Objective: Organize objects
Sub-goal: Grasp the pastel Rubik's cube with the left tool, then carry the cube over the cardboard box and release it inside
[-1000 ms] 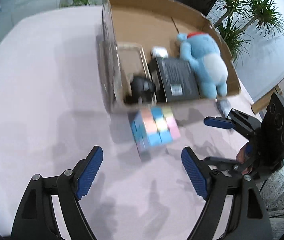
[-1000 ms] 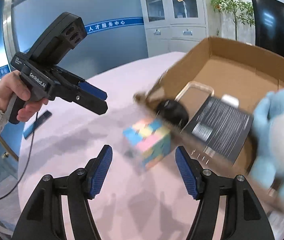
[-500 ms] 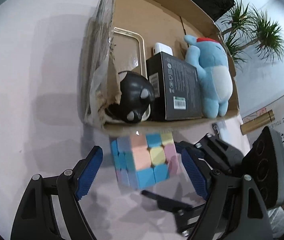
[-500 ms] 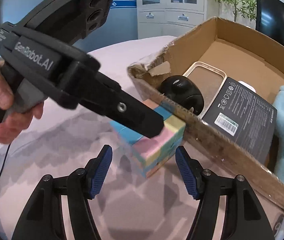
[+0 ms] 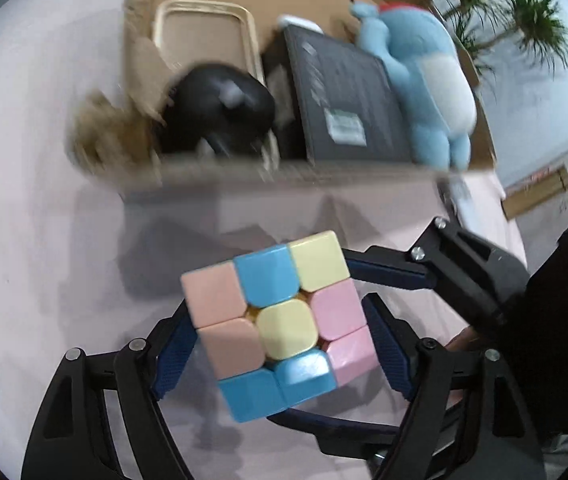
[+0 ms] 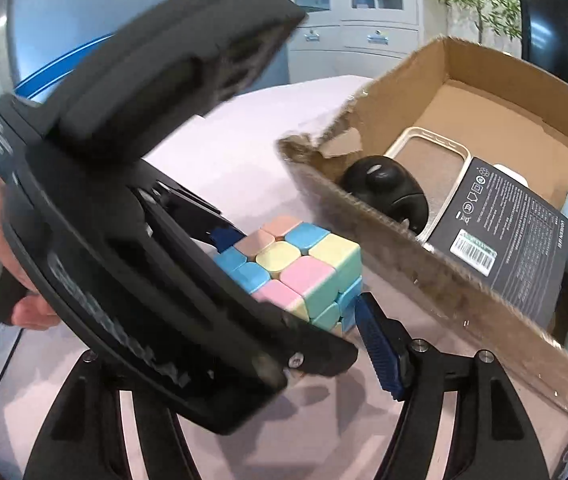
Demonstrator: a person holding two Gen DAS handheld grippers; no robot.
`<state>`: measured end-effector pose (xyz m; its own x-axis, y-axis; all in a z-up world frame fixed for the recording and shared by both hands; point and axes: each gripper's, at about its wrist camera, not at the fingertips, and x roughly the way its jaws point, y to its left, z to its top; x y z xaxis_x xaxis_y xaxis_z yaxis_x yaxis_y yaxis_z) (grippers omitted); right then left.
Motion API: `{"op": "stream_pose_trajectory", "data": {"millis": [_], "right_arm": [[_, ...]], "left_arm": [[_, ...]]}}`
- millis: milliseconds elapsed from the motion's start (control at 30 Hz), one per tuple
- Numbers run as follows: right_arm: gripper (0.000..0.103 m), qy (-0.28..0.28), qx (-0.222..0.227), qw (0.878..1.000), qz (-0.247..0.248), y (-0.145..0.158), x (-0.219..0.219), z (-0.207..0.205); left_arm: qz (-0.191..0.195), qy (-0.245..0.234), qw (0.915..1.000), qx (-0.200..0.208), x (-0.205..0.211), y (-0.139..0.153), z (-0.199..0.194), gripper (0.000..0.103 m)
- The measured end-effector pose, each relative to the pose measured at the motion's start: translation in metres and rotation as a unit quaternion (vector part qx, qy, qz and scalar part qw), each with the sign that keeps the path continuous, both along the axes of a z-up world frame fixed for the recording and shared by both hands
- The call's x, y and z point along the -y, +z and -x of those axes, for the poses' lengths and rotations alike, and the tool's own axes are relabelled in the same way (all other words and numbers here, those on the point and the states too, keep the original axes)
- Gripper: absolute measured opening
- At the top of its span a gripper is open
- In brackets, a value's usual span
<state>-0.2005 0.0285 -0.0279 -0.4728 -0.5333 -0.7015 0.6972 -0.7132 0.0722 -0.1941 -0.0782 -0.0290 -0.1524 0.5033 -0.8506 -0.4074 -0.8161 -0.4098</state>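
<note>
A pastel puzzle cube [image 5: 280, 324] sits between the blue pads of my left gripper [image 5: 280, 344], which is shut on it and holds it in front of the cardboard box [image 5: 323, 178]. The cube also shows in the right wrist view [image 6: 299, 272]. My right gripper [image 6: 284, 344] is open around the cube from the other side; its right pad [image 6: 379, 344] is beside the cube, its left finger is hidden behind the left gripper's body [image 6: 144, 240]. The box [image 6: 423, 256] holds a black mouse [image 5: 220, 108], a phone case [image 5: 204, 36], a black carton [image 5: 347, 96] and a blue plush toy [image 5: 427, 84].
The pale pink tablecloth [image 5: 44, 240] spreads left of the box. Potted plants [image 5: 523, 12] stand at the back right. A cabinet [image 6: 363, 20] and a dark screen [image 6: 555, 28] stand behind the table. The back of the box [image 6: 495, 92] is bare.
My left gripper has closed on the cube and lifted it away from the box's front wall. The right gripper has come in around the cube from the opposite side.
</note>
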Motion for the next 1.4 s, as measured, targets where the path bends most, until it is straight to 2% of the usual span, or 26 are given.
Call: {"op": "stream_pose_trajectory", "data": {"millis": [167,267,367,433,600,733,767,800,833,867,933,1000,1400], "right_arm": [[0.069,0.035,0.014,0.999,-0.016,-0.004,-0.004,-0.061],[0.069,0.052,0.035,0.998,-0.013,-0.009,-0.017,-0.097],[0.070,0.032,0.019,0.999,-0.005,-0.011,-0.033,-0.125],[0.072,0.012,0.003,1.000,-0.016,-0.012,-0.035,-0.130],[0.075,0.032,-0.004,0.999,-0.027,-0.011,-0.021,-0.118],[0.075,0.037,0.011,0.999,-0.033,-0.017,-0.008,-0.111],[0.069,0.034,0.016,0.999,-0.032,-0.018,-0.007,-0.108],[0.058,0.037,0.018,0.999,-0.028,-0.018,-0.007,-0.106],[0.058,0.038,0.016,0.999,-0.025,-0.019,-0.005,-0.104],[0.057,0.037,0.015,0.999,-0.027,-0.019,-0.005,-0.106],[0.056,0.037,0.008,0.999,-0.035,-0.020,-0.003,-0.107],[0.056,0.035,0.005,0.999,-0.034,-0.018,-0.004,-0.111],[0.055,0.026,-0.036,0.999,-0.031,0.012,-0.017,-0.131]], "left_arm": [[0.018,-0.030,0.9994,-0.001,-0.007,0.002,-0.046,0.078],[0.031,-0.074,0.9968,-0.003,-0.015,0.004,-0.085,0.078],[0.037,-0.089,0.9953,-0.004,-0.016,0.007,-0.111,0.078],[0.041,-0.081,0.9958,-0.009,-0.012,0.010,-0.113,0.078],[0.057,-0.074,0.9955,-0.017,-0.011,0.020,-0.107,0.079],[0.078,-0.075,0.9940,-0.018,-0.016,0.015,-0.106,0.079],[0.078,-0.080,0.9936,-0.017,-0.017,0.015,-0.109,0.078],[0.079,-0.087,0.9930,-0.018,-0.018,0.013,-0.112,0.077],[0.082,-0.089,0.9924,-0.019,-0.019,0.012,-0.115,0.073],[0.092,-0.090,0.9913,-0.027,-0.021,0.011,-0.118,0.062],[0.109,-0.094,0.9886,-0.044,-0.024,0.013,-0.122,0.060],[0.109,-0.093,0.9886,-0.048,-0.024,0.013,-0.123,0.056],[0.108,-0.100,0.9854,-0.085,-0.042,0.042,-0.134,0.056]]}}
